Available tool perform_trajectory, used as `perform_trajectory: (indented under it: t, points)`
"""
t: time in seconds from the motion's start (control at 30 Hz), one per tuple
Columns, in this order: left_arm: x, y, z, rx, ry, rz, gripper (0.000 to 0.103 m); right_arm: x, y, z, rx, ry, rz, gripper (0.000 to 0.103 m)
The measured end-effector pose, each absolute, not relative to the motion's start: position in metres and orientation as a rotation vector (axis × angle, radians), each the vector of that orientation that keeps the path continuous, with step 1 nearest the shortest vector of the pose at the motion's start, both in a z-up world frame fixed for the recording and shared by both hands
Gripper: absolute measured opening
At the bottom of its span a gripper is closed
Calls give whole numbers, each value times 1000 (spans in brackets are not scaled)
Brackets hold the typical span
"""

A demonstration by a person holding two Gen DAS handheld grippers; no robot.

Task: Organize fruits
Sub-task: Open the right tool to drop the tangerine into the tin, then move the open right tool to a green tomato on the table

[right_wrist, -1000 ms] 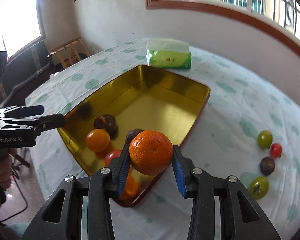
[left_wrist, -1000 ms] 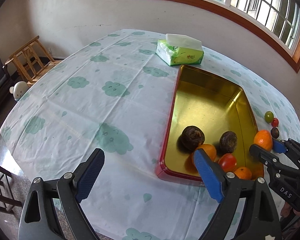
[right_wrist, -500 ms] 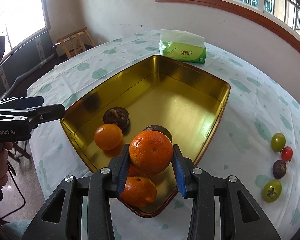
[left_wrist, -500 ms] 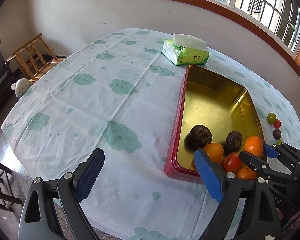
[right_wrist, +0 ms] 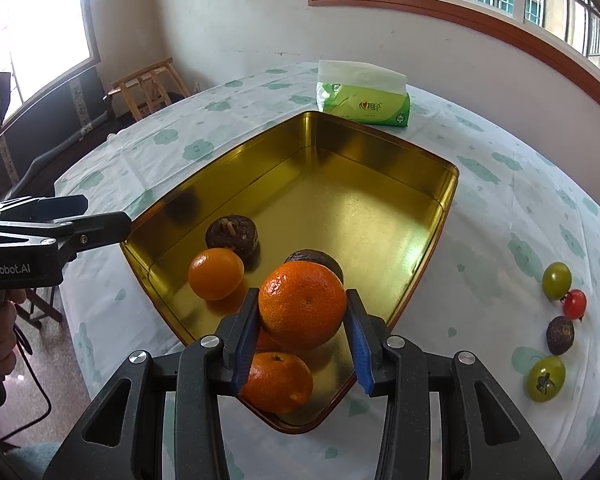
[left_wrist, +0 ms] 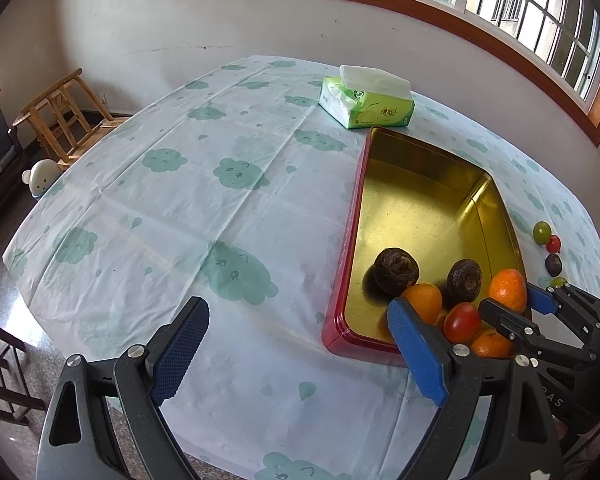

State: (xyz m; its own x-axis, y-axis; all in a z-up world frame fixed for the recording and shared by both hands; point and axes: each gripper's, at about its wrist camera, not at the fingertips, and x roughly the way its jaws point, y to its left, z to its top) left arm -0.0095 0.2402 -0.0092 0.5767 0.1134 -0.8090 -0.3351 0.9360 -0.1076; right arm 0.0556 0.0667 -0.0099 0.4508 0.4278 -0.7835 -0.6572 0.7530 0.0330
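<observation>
The right gripper (right_wrist: 302,334) pinches an orange (right_wrist: 302,305) between its blue pads, held above the near corner of the gold tin (right_wrist: 380,216). In the tin lie two oranges, a red tomato (left_wrist: 462,322) and two dark fruits. The left gripper (left_wrist: 296,344) is spread wide and empty, at the tin's 9 o'clock. Four small fruits sit at its 3 o'clock.

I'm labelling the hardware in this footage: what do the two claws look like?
Both claws are black plastic frames with silver bolts and blue textured pads. The left claw shows white "GenRobot.AI" lettering in the right wrist view; the right claw bears partly visible white letters in the left wrist view.
</observation>
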Motion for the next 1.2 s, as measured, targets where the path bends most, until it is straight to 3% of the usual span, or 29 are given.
perform_trajectory:
  t: [0.17, 0.77, 1.2]
  points:
    - [-6, 235, -6, -250, 923, 261, 89, 54, 55, 4, -260, 827, 667, 52]
    - [12, 193, 0, -194, 925, 172, 89, 90, -100, -8, -133, 865, 284, 53]
    - [31, 154, 5, -147, 939, 109, 89, 114, -109, -43, -110, 927, 280, 53]
